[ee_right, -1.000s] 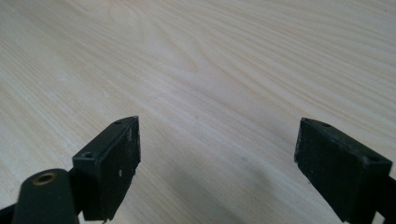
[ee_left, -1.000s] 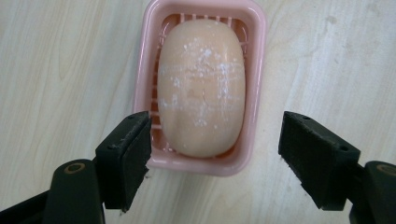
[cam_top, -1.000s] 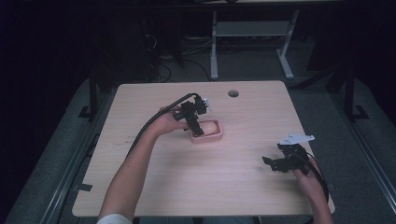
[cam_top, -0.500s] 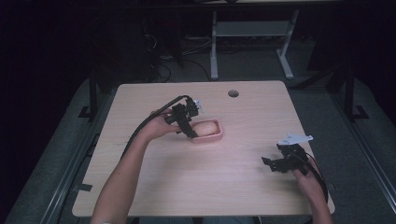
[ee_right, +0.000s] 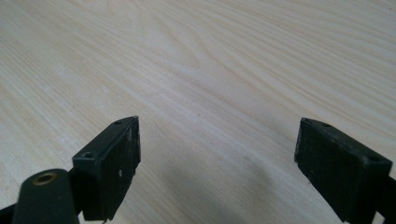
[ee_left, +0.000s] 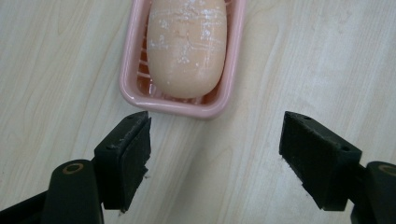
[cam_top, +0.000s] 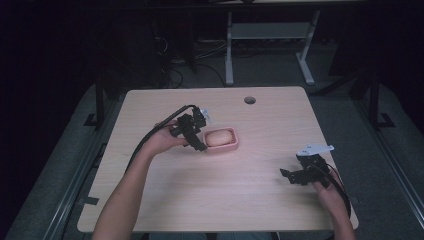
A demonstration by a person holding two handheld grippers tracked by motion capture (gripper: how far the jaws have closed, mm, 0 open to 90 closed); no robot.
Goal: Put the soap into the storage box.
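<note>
The room was dim, and the pale wooden bench (cam_top: 215, 195) stood lit in the middle of it, with dark floor all round. Nearest to the person's side, at the right front of the bench, the right hand-held gripper (cam_top: 292, 176) rested low over the wood, its grey three-cornered plate on top and its cable trailing back along the forearm. Its jaws stood wide apart with nothing between them; in the right gripper view there was bare wood grain (ee_right: 210, 70) beyond the two black pads.

Farther in, left of the middle, the left hand-held gripper (cam_top: 199, 145) was held by the person's left hand (cam_top: 167, 140), with a black cable looping back from it over the bench. Its jaws too were spread wide and held nothing. They pointed at the near end of a pink soap dish (cam_top: 235, 146), which sat flat on the bench just beside the jaw tips. From the left gripper view, the dish (ee_left: 135, 95) lay just ahead of the pads and apart from them. A peach-coloured bar of soap (ee_left: 187, 46), rounded and dusted with white marks, lay lengthwise inside the dish on its ribbed floor.

Beyond that, near the far edge, was a small round cable hole (cam_top: 249, 100). Past the bench stood the white legs of another table (cam_top: 229, 55) and some cables on the floor.
</note>
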